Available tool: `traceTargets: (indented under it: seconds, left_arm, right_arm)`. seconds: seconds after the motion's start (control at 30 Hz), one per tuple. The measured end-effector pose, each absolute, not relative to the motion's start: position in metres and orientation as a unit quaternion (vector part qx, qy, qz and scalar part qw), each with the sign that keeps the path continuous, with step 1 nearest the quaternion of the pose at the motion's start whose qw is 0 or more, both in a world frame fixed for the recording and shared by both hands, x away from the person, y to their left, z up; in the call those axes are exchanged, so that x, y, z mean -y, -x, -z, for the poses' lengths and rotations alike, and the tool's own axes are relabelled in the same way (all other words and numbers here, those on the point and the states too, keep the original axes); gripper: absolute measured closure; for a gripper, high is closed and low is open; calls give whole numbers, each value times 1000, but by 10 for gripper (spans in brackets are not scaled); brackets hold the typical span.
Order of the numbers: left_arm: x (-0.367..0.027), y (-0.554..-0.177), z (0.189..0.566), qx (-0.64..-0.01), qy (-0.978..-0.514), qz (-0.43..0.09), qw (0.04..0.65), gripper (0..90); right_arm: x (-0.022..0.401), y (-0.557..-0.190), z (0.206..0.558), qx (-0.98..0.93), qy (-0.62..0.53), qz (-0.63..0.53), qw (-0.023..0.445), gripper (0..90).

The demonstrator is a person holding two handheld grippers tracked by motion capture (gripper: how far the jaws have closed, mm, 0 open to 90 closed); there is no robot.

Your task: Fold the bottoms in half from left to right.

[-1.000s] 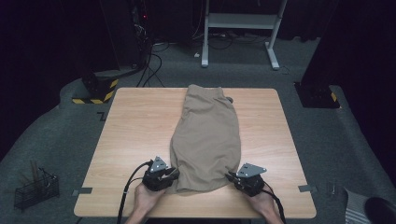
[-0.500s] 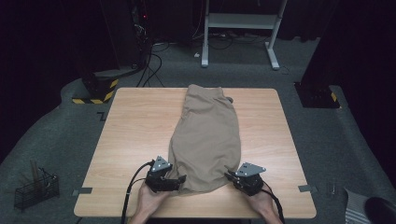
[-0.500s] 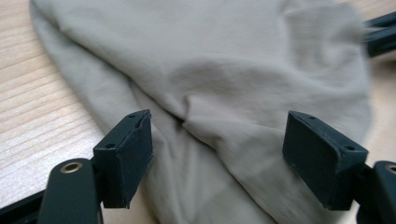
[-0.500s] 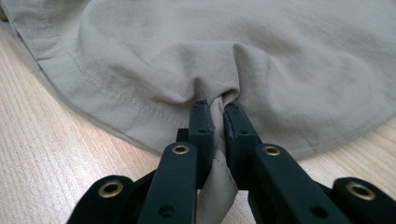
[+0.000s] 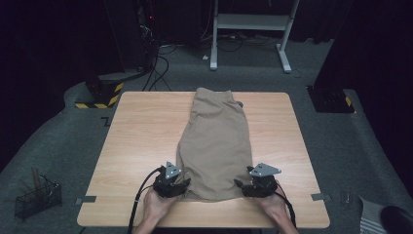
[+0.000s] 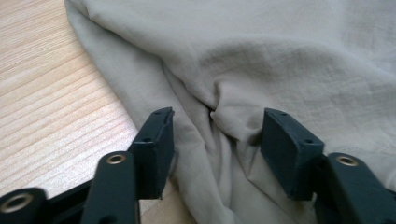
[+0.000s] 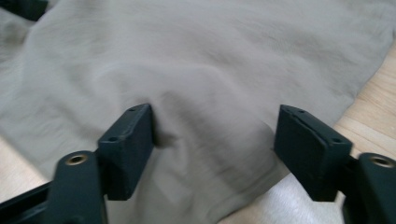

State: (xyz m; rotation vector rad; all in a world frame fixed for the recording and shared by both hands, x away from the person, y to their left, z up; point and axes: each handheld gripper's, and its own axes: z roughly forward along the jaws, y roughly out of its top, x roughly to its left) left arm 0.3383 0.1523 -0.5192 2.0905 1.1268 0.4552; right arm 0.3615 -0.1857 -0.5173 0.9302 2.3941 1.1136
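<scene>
A khaki garment [image 5: 216, 141] lies folded lengthwise down the middle of the wooden table [image 5: 141, 126]. My left gripper [image 5: 184, 185] is at its near left corner. Its jaws have just been closing and stand apart around a bunched fold of cloth [image 6: 280, 56]; the left gripper [image 6: 215, 135] is open, with no clear pinch. My right gripper [image 5: 240, 184] is at the near right corner. Its jaws have just been opening, and the right gripper [image 7: 215, 135] now straddles flat cloth [image 7: 210, 60] with its pads off it.
Tape marks [image 5: 85, 200] sit near the table's front corners. On the floor are a wire basket [image 5: 36, 197] at the left, a black-and-yellow base [image 5: 97, 92] and cables behind the table, a white desk frame [image 5: 248, 29] at the back, and a dark stand base [image 5: 331, 100] at the right.
Both hands stay at the garment's near corners. The left gripper's jaws spread wide half a second ago and are narrower now; the right gripper's jaws have parted from the cloth.
</scene>
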Motion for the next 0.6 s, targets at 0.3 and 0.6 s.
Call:
traceTargets:
  seconds: [0.3,0.6]
  left_arm:
    - [-165,-370,505,-463,-781,-180,378,261]
    - [-159,-385,522,-468,-790,-190,348,296]
  right_arm:
    - [188,-376,508,-831,-341,-403,175,252]
    - [187,-399,516,-838,-356,-382,158,264]
